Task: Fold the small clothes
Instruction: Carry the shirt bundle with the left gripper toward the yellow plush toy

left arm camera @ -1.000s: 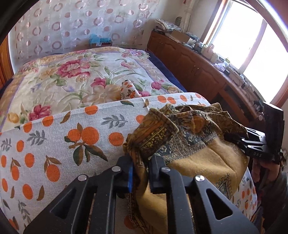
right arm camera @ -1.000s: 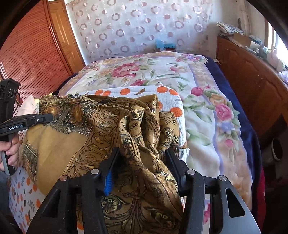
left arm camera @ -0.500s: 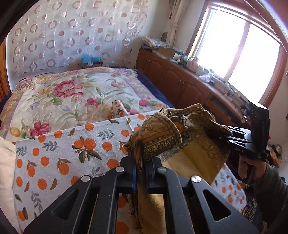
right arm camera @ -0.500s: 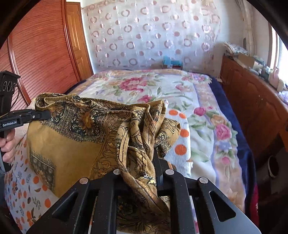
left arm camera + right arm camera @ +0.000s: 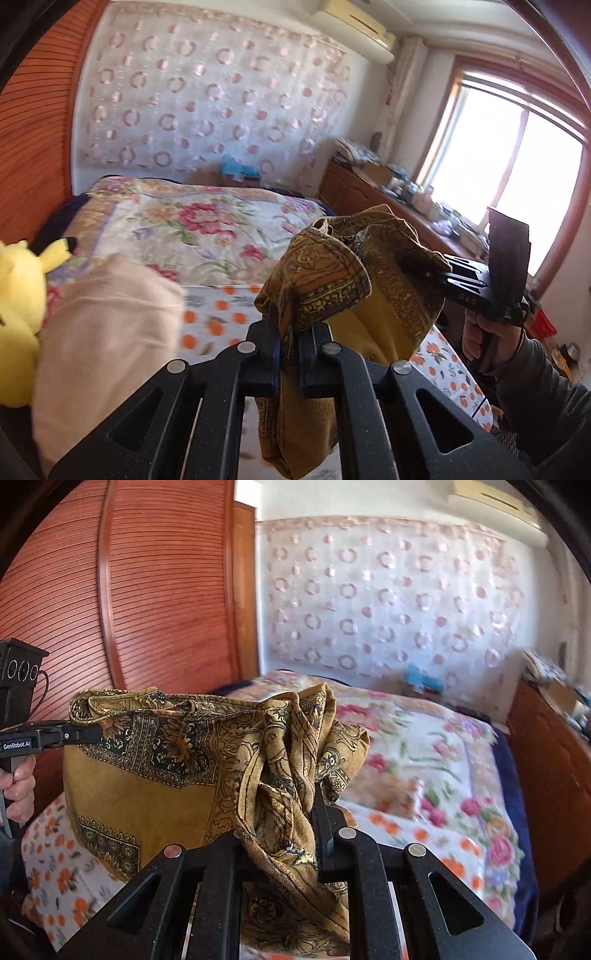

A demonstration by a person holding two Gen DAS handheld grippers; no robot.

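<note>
A mustard-yellow cloth with dark paisley borders [image 5: 373, 291] [image 5: 147, 775] hangs in the air between my two grippers, above the bed. My left gripper [image 5: 288, 343] is shut on one bunched corner of it; it also shows in the right wrist view [image 5: 79, 734] at the far left, clamped on the cloth's edge. My right gripper [image 5: 291, 830] is shut on another bunched corner; it also shows in the left wrist view [image 5: 424, 271] at the right. The cloth sags in folds between them.
Below lies an orange-print sheet [image 5: 218, 317] [image 5: 66, 878] over a floral bedspread [image 5: 192, 229] [image 5: 424, 746]. A cream pillow [image 5: 103, 332] and a yellow plush toy [image 5: 18, 295] sit at the left. A wooden cabinet [image 5: 354, 188] with clutter runs under the window; a slatted wardrobe [image 5: 129, 590] stands left.
Both grippers have risen with the cloth, lifting it well off the orange-print sheet. The right gripper closed on its corner. The views now tilt up toward the wall.
</note>
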